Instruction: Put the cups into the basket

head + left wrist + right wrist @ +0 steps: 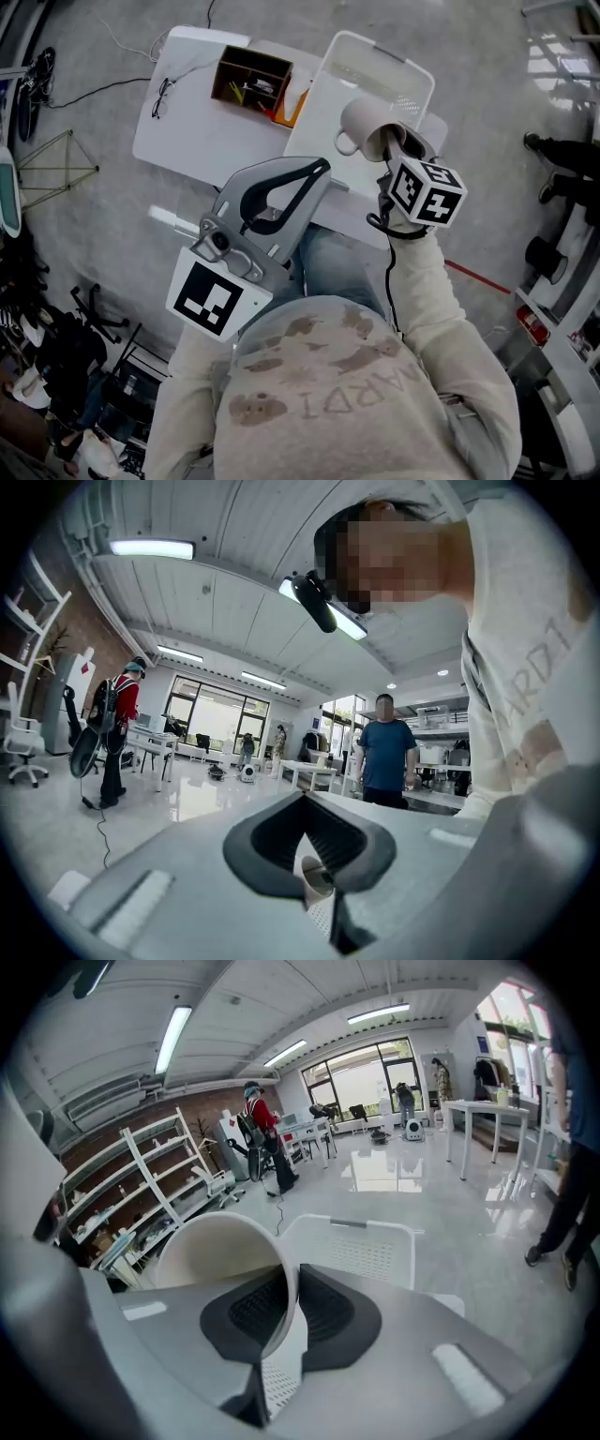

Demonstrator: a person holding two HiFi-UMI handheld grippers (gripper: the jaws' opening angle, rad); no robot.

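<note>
We are pinching the white cup [366,122] by its rim in our right gripper [392,142] above the basket [377,49]; our left gripper [322,170] is hanging closed, holding nothing.

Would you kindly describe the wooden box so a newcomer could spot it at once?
Find the white table in the head view. On its far part, between the spectacles at left and the white basket at right, stands the wooden box. It alone is brown, open-topped and divided into compartments.
</note>
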